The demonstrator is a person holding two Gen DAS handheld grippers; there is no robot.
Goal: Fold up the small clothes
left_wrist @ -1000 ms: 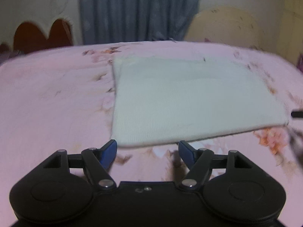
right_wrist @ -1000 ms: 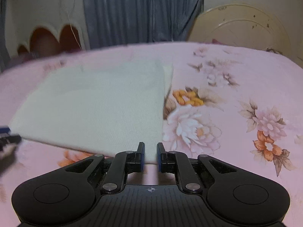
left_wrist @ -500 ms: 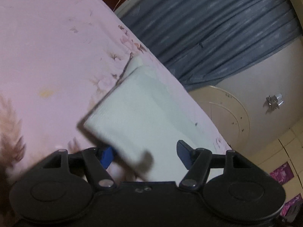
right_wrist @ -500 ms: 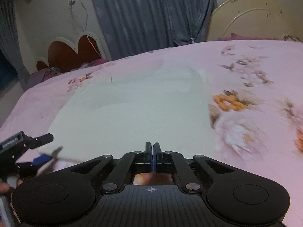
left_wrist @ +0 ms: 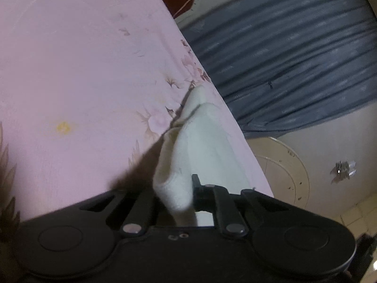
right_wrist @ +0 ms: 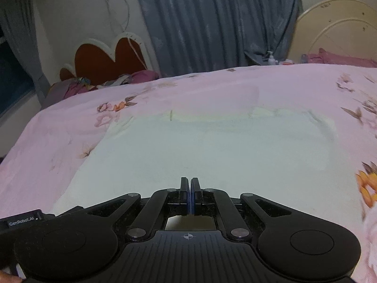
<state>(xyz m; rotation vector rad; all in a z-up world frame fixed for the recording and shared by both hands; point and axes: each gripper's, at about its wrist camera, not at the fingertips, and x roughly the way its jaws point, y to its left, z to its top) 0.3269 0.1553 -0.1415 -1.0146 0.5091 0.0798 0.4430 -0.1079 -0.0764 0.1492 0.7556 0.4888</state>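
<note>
The left tongs (left_wrist: 175, 188) are tilted steeply and pinch a bunched corner of the pale, off-white knitted cloth (left_wrist: 198, 139). The fabric fills the gap between the two black fingers (left_wrist: 196, 186), of which only the right-hand one shows clearly; the other is hidden behind the fold. From that pinch the cloth rises ahead of the tongs in a soft ridge, lifted off the pink floral bedsheet (left_wrist: 82, 75), which spreads out to the left of the tongs. To their right and above hangs a pleated blue-grey curtain (left_wrist: 282, 54), with a cream round board (left_wrist: 282, 165) below it.

The right tongs (right_wrist: 190, 195) have their blue-padded jaws pressed together on the near edge of the same cloth (right_wrist: 200, 148), which passes under them and shows as a pale patch in the gap behind the jaws. Ahead of these tongs the cloth lies spread flat on the bedsheet (right_wrist: 59, 129), its far edge slightly rumpled. Beyond it, ahead and to the left, stands a dark red heart-shaped headboard (right_wrist: 110, 59).
</note>
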